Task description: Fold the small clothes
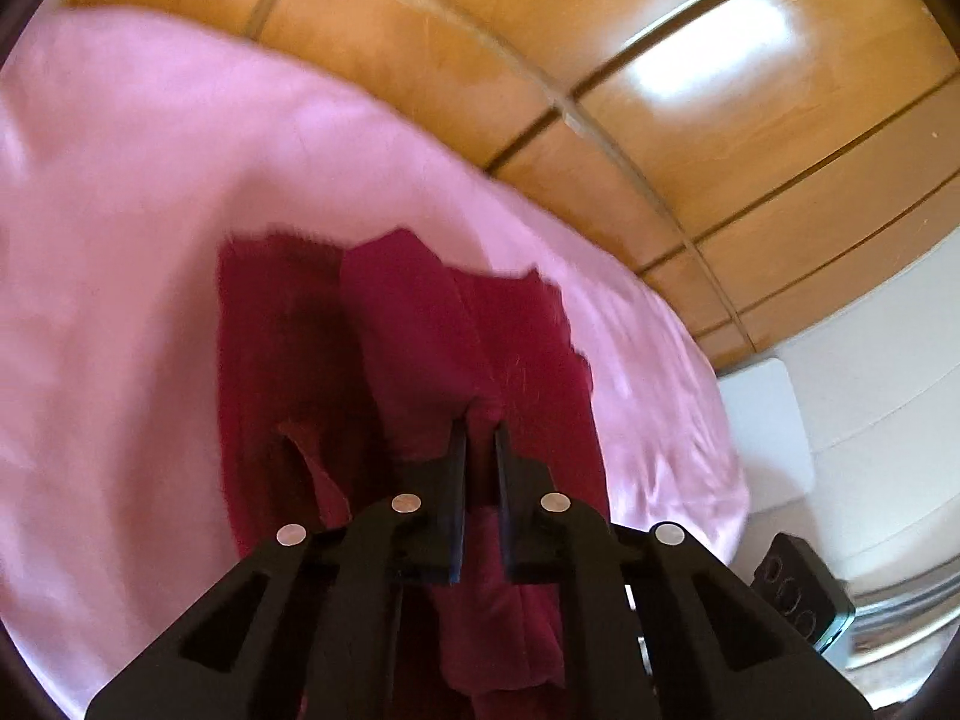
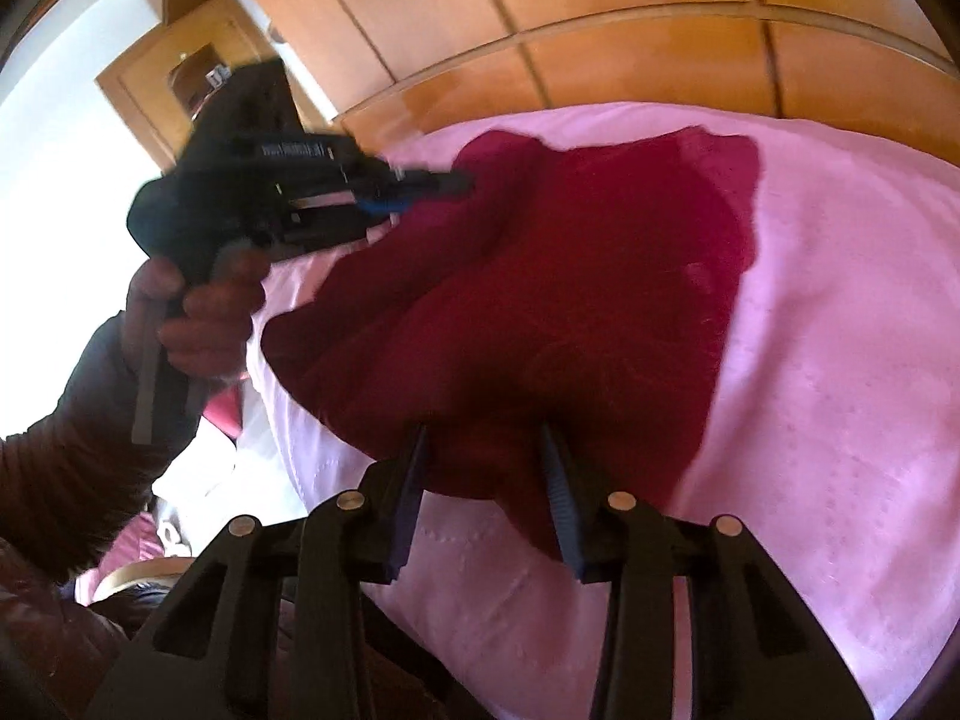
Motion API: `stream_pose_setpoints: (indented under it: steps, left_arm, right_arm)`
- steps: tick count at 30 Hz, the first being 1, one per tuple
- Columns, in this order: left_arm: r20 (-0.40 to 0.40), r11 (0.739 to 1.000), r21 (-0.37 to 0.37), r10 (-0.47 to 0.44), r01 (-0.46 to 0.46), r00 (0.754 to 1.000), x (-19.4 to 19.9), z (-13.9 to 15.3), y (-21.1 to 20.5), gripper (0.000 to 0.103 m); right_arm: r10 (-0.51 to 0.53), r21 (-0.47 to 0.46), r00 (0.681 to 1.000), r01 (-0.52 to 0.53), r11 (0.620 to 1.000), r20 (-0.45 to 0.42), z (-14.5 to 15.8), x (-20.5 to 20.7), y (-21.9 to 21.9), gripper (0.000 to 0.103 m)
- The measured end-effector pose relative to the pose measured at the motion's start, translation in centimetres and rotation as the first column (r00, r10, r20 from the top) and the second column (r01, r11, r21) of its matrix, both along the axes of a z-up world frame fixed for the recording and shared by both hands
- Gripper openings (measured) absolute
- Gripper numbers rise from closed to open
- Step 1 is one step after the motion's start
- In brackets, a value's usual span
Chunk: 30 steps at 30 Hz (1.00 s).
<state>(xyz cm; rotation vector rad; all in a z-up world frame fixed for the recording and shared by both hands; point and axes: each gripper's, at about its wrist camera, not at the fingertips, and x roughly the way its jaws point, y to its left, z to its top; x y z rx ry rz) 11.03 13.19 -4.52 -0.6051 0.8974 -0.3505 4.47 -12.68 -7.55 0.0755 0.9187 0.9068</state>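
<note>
A dark red garment [image 1: 420,330] lies partly bunched on a pink bedsheet [image 1: 120,210]. My left gripper [image 1: 480,429] is shut on a fold of the garment and holds it lifted. In the right wrist view the same garment [image 2: 570,270] spreads across the sheet [image 2: 840,360], with its near edge raised. The left gripper [image 2: 462,182] shows there at the garment's far left corner, held by a hand. My right gripper [image 2: 486,438] has its jaws apart around the garment's near edge, with cloth between the fingers.
A wooden headboard [image 2: 660,54] and wardrobe panels [image 1: 660,60] stand behind the bed. A white bedside unit [image 1: 768,420] and a dark device [image 1: 798,594] sit to the right of the bed. A wooden shelf [image 2: 180,78] is at far left.
</note>
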Motion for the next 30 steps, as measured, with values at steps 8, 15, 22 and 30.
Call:
stream_pose_setpoints:
  steps: [8,15,22,30]
  left_arm:
    - [-0.174,0.983,0.098,0.170,-0.154,0.970,-2.8,-3.8,5.4,0.008]
    - [-0.093,0.978,-0.106,0.168,-0.177,0.981,-8.4,-0.5,3.8,0.054]
    - [-0.162,0.898,0.422,0.211,-0.126,0.964,-7.0,-2.9,-2.6,0.037]
    - [-0.029,0.919,0.323,0.249,-0.227,0.968,-8.4,-0.7,-1.7,0.037]
  right_arm:
    - [0.071,0.043,0.997,-0.069,0.997,-0.041,-2.1,0.2,0.6,0.039]
    - [0.129,0.073,0.991,-0.126,0.989,-0.034,-2.6,0.3,-0.1,0.042]
    - [0.242,0.051,0.970,-0.241,0.969,-0.017,-2.1,0.7,0.3,0.050]
    - [0.126,0.059,0.992,-0.127,0.990,0.031,1.2,3.1,-1.3,0.050]
